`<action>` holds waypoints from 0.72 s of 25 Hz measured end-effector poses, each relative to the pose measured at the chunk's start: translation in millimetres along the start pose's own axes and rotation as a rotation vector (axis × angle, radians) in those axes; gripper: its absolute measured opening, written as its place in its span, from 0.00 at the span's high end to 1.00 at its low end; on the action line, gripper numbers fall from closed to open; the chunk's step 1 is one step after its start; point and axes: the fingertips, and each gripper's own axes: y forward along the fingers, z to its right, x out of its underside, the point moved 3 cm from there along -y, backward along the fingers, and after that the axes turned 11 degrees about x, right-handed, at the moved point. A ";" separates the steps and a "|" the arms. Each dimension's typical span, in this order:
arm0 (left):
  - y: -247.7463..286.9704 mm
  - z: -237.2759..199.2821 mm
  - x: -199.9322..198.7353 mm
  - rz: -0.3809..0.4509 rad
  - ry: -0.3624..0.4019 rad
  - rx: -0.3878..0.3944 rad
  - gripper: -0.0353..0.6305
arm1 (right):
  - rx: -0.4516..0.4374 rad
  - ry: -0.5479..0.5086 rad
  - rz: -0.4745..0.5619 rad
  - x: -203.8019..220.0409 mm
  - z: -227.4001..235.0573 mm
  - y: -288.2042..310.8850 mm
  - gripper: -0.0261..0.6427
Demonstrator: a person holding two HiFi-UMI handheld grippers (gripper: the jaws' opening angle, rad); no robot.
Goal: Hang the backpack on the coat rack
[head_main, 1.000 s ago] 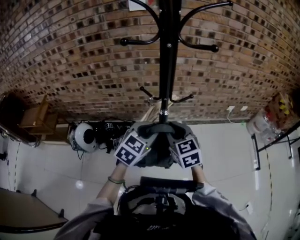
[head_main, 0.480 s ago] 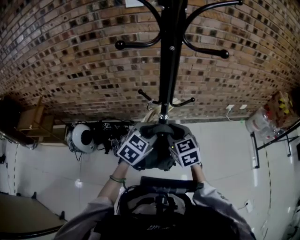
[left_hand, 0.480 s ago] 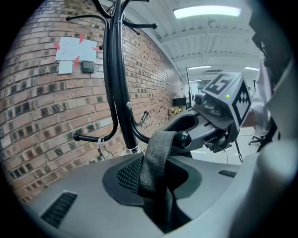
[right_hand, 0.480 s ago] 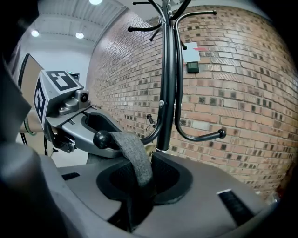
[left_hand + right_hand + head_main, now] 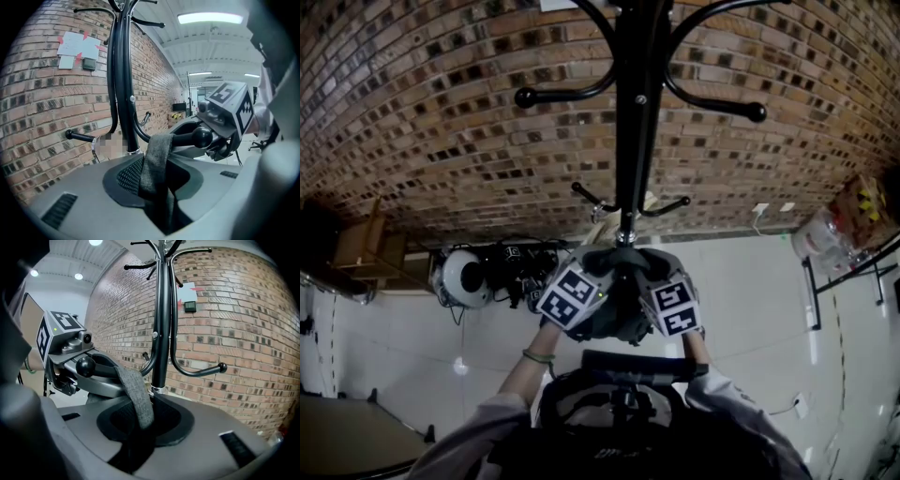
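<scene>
Nearest, low at the chest: dark backpack (image 5: 619, 436), under both grippers. Clamped shut on grey strap (image 5: 154, 159): left gripper (image 5: 159, 206). Clamped shut on same strap from opposite side: right gripper (image 5: 133, 439). Strap draped over ball-tipped hook (image 5: 190, 138), behind the ball. Hook on rack (image 5: 636, 141), close to the pole. Farthest: brick wall (image 5: 441, 122).

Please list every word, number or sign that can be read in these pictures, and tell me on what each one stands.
No text can be read anywhere.
Paper sheets on the brick wall: writing too small to read.
Marker cubes: black-and-white square patterns only, no words.
</scene>
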 end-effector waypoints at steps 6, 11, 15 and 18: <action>-0.8 1.9 0.9 0.002 -0.017 -0.042 0.77 | 0.006 -0.015 -0.004 2.1 -2.5 -2.6 0.80; -10.0 8.5 -0.4 0.017 -0.055 -0.065 0.74 | 0.012 0.025 0.006 3.5 -0.6 -19.2 0.75; -23.2 13.9 0.5 0.026 -0.050 -0.116 0.72 | 0.010 0.060 0.014 8.8 2.1 -37.6 0.75; -36.9 23.9 0.5 0.042 -0.042 -0.131 0.73 | -0.003 0.096 0.010 16.3 0.0 -50.6 0.75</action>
